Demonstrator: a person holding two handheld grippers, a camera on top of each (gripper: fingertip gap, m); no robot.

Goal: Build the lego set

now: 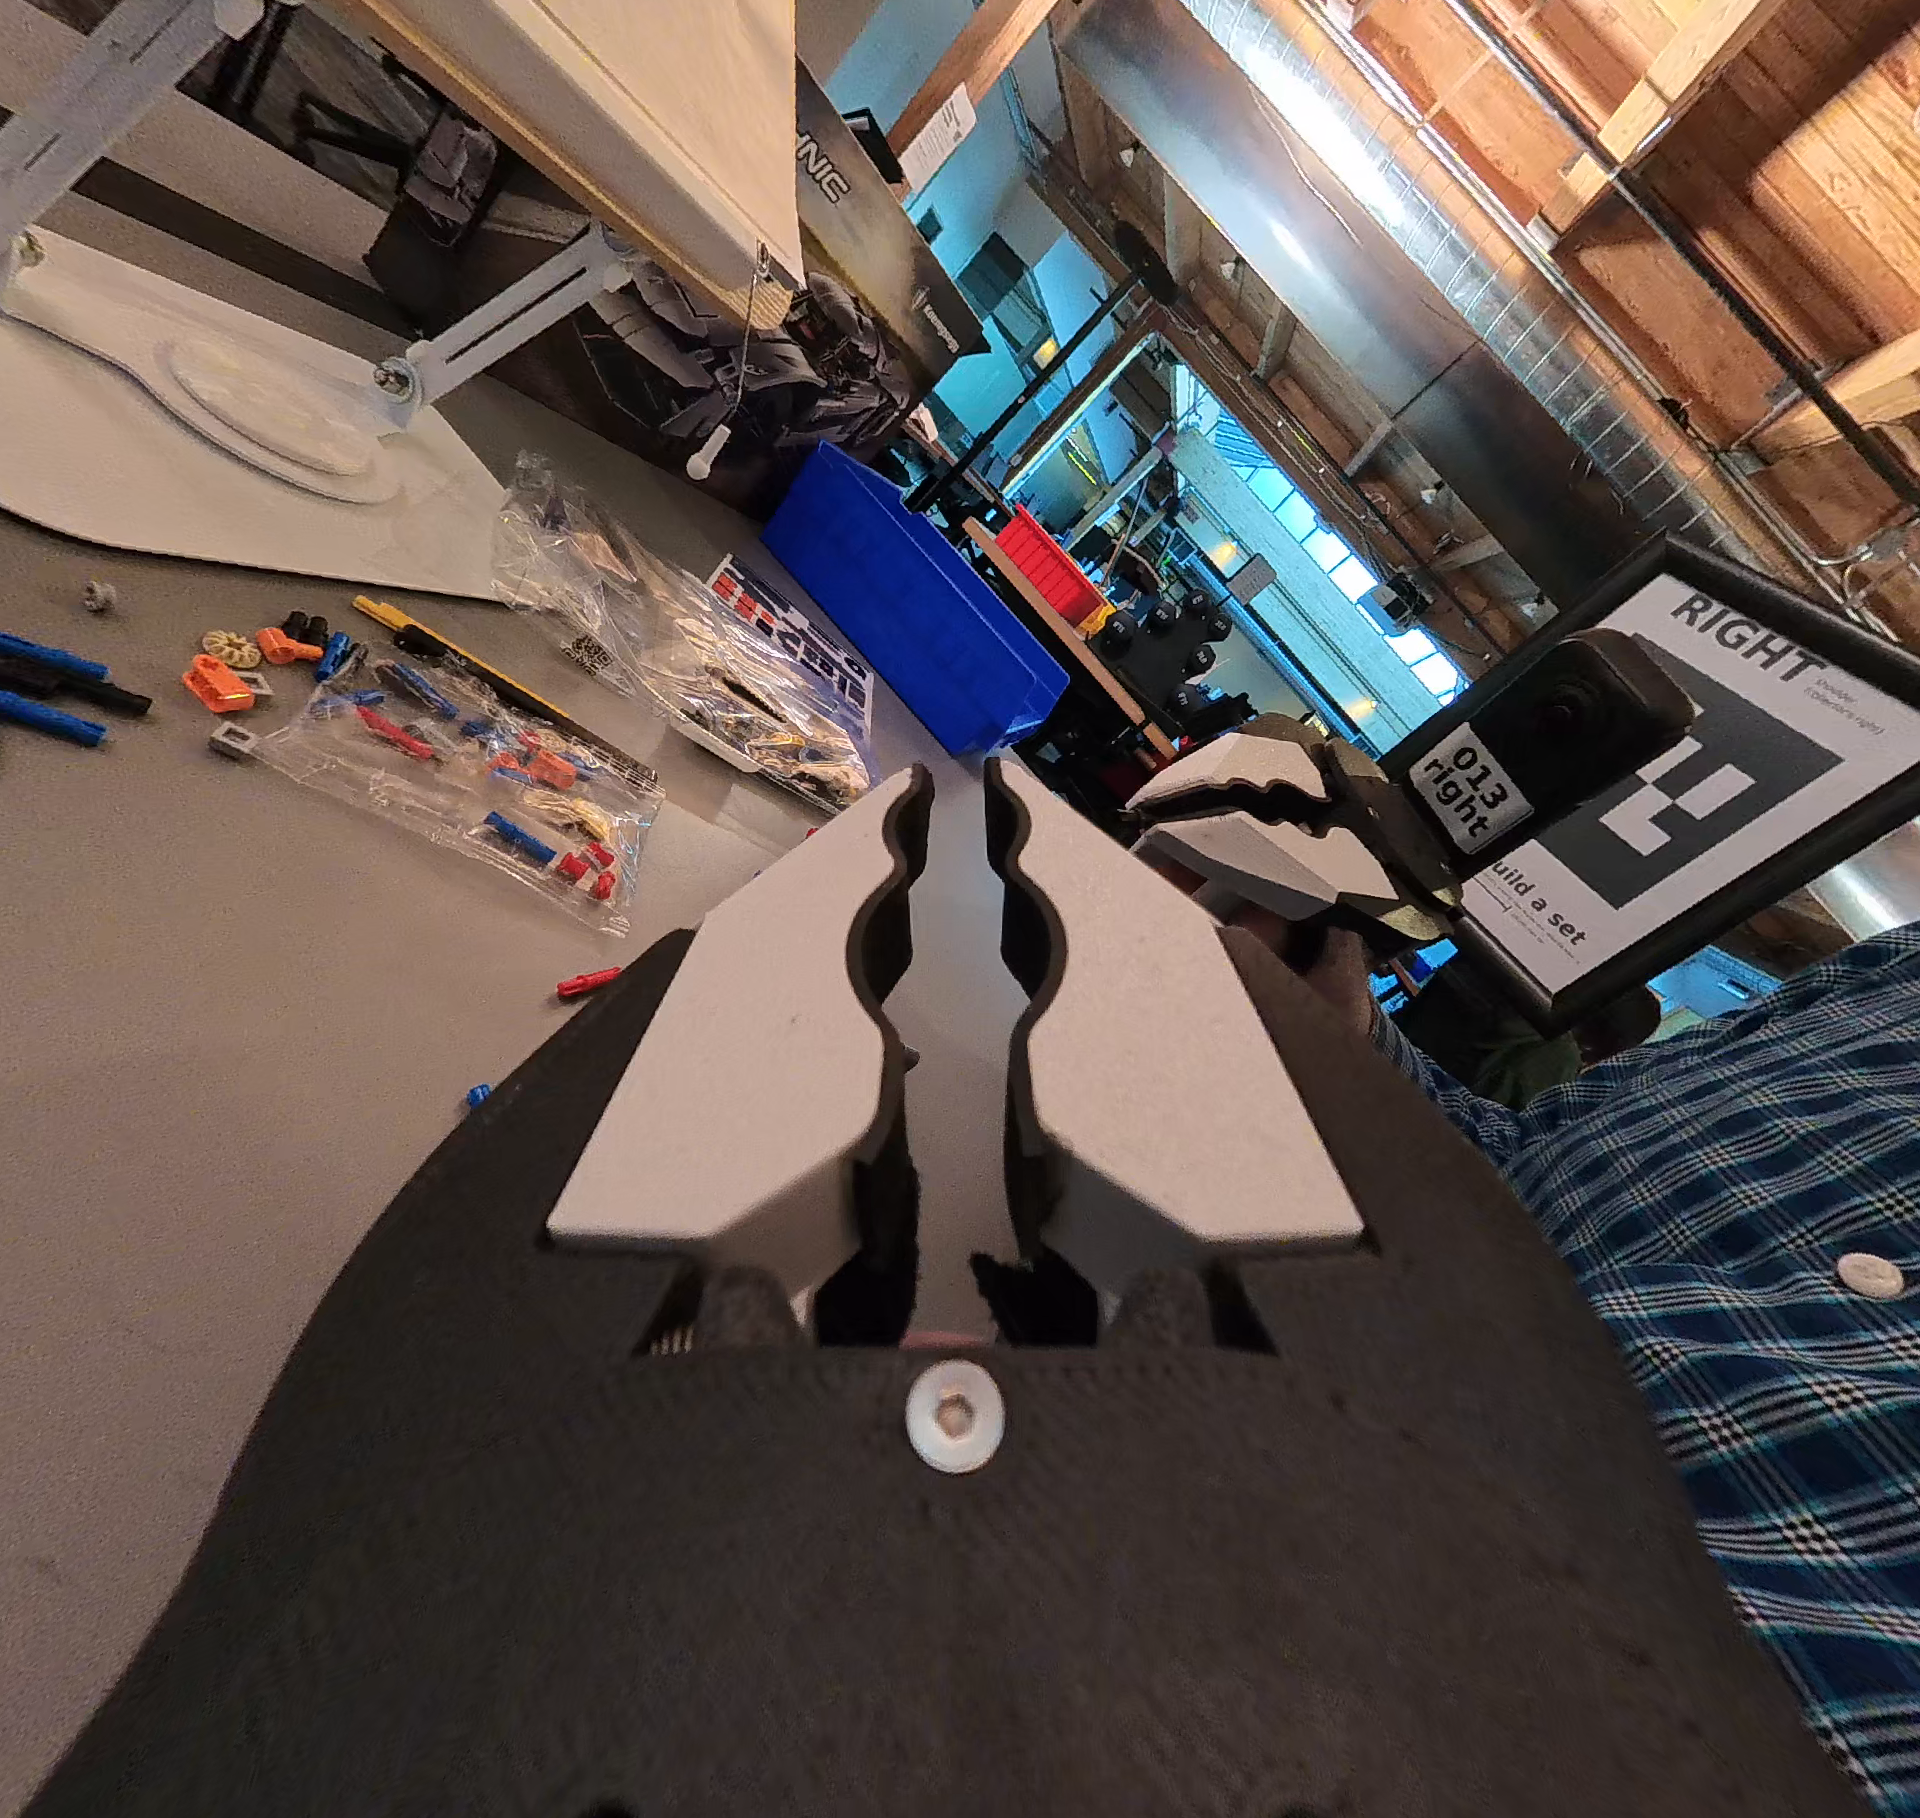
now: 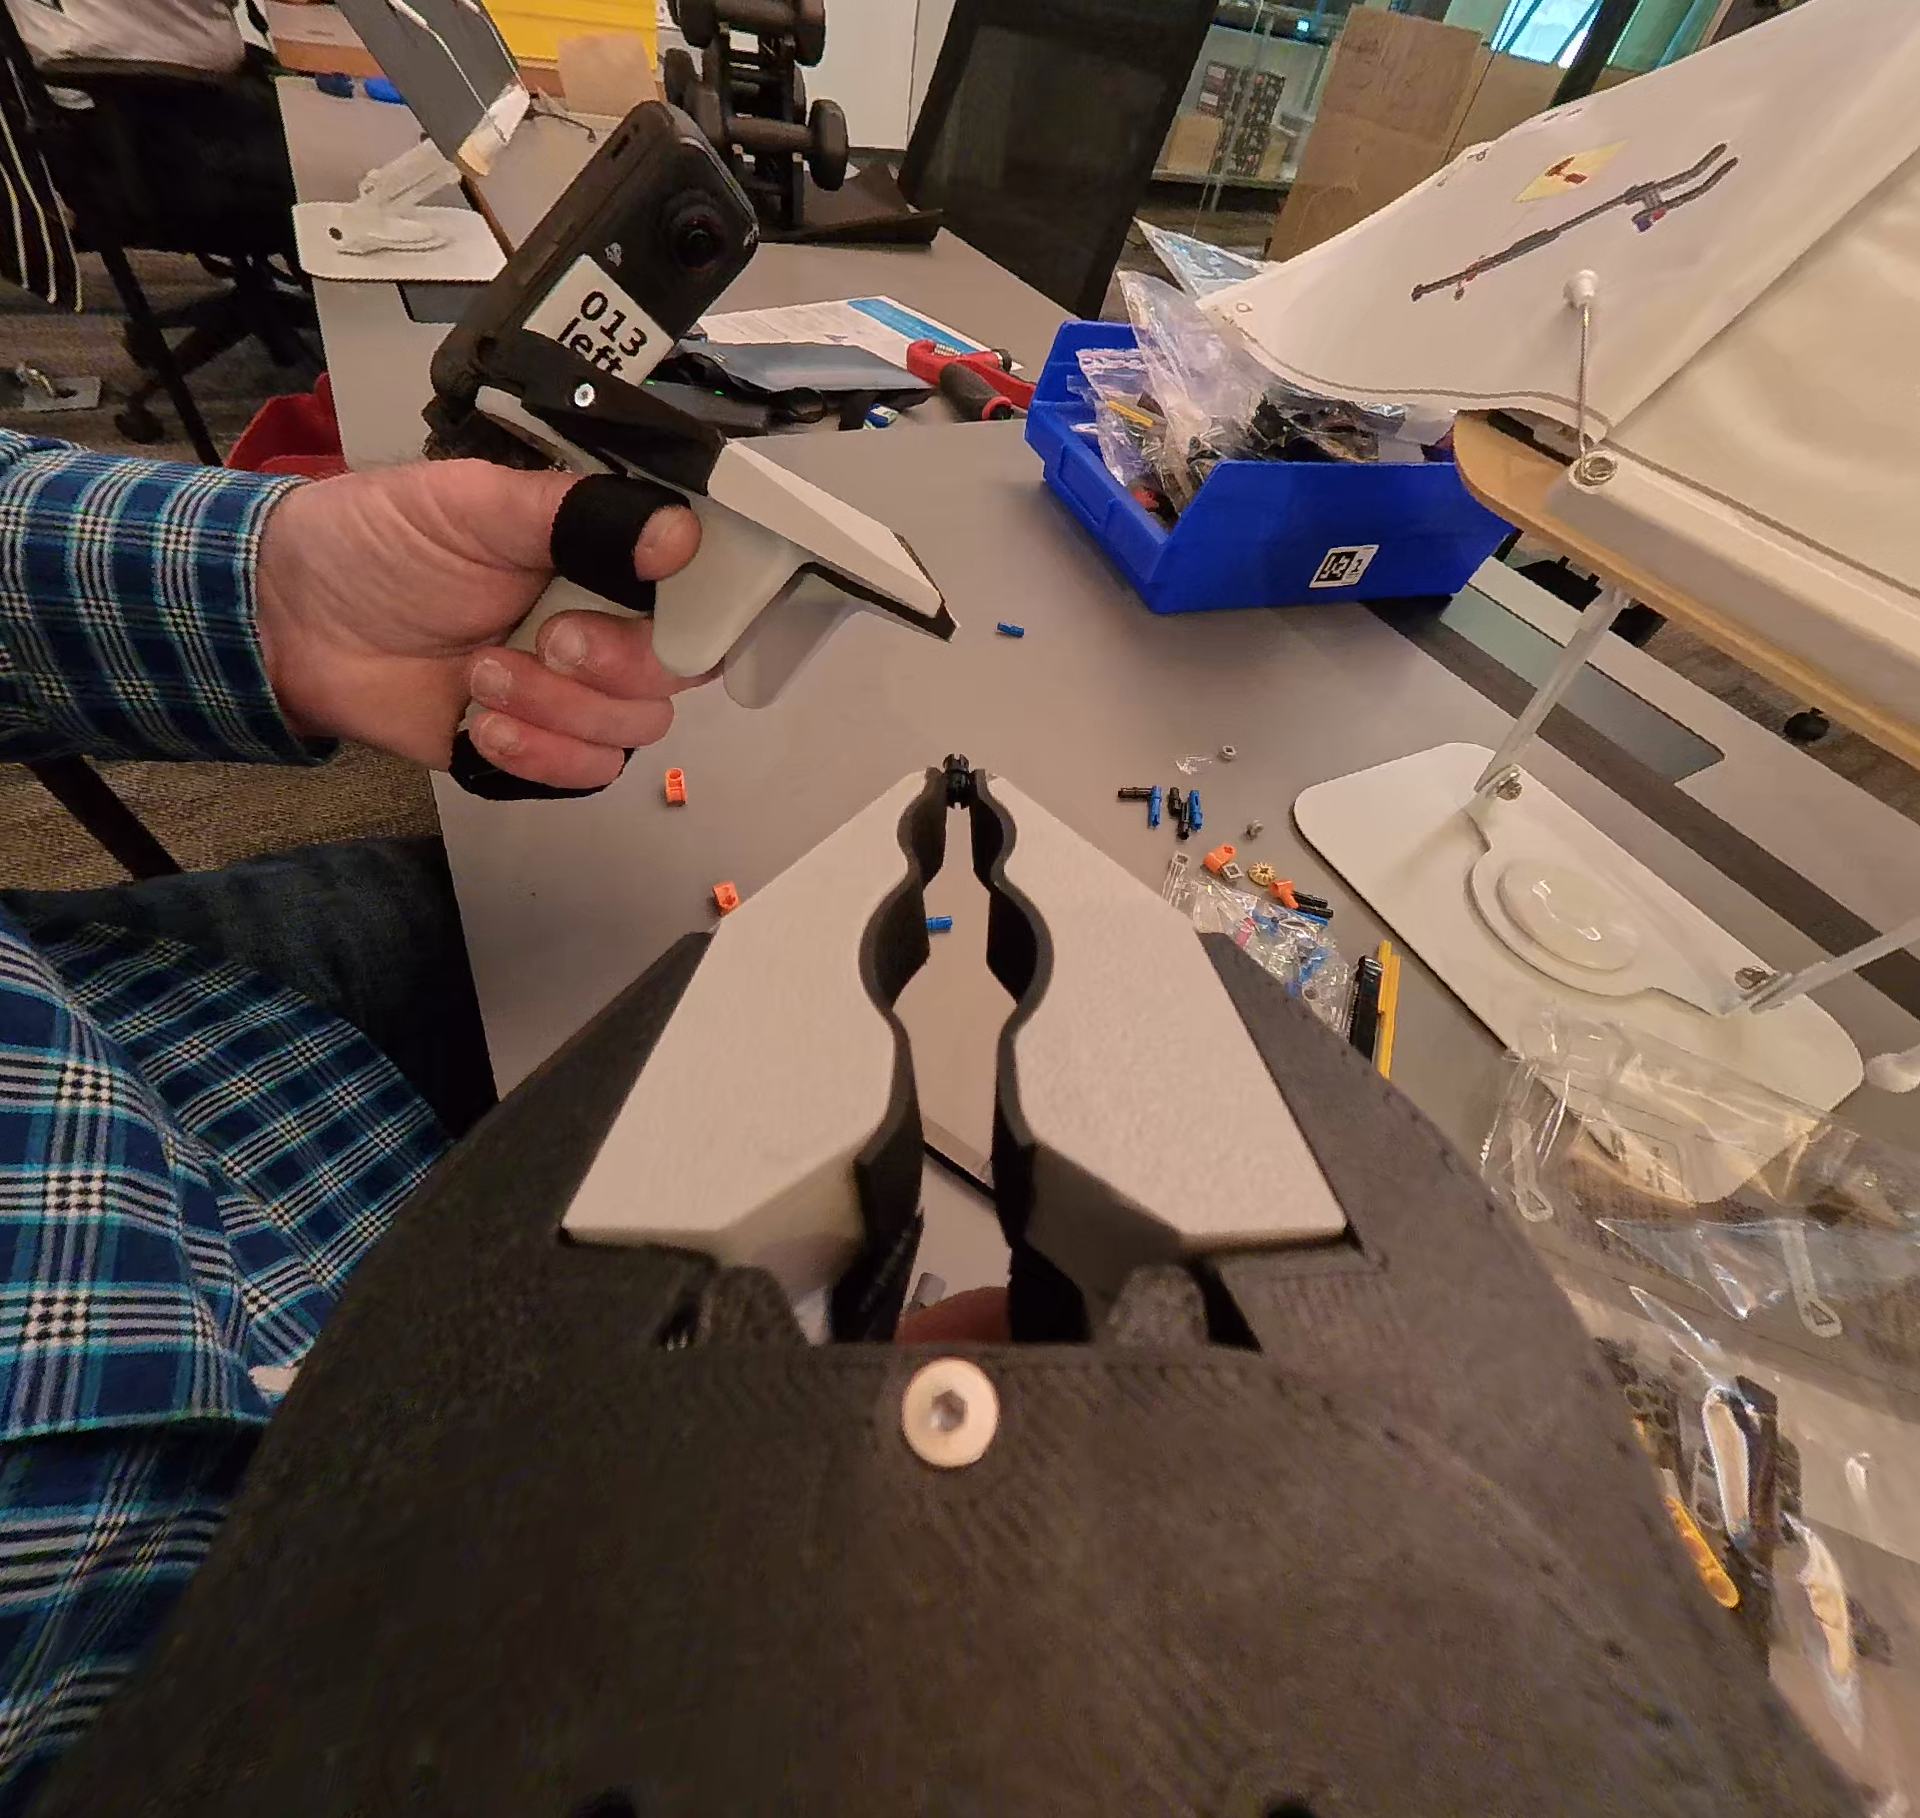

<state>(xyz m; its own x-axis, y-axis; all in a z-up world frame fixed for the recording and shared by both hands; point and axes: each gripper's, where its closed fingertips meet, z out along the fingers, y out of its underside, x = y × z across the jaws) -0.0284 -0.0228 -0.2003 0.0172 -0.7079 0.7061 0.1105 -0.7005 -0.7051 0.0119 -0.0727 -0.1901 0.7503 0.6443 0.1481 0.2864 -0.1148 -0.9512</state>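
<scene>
My right gripper [image 2: 958,779] pinches a small black pin [image 2: 955,769]; my left gripper [image 1: 954,781] is slightly parted, empty. Nothing assembled; loose pieces [image 2: 1179,804] lie mid-table [image 2: 1091,563].

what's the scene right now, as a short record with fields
right gripper: shut on a small black pin at its fingertips
left gripper: slightly open, empty, held above the table
loose pieces: orange, blue and black, scattered on the grey table
blue bin: holds bagged parts
instruction booklet: on a tilted stand, right side
</scene>
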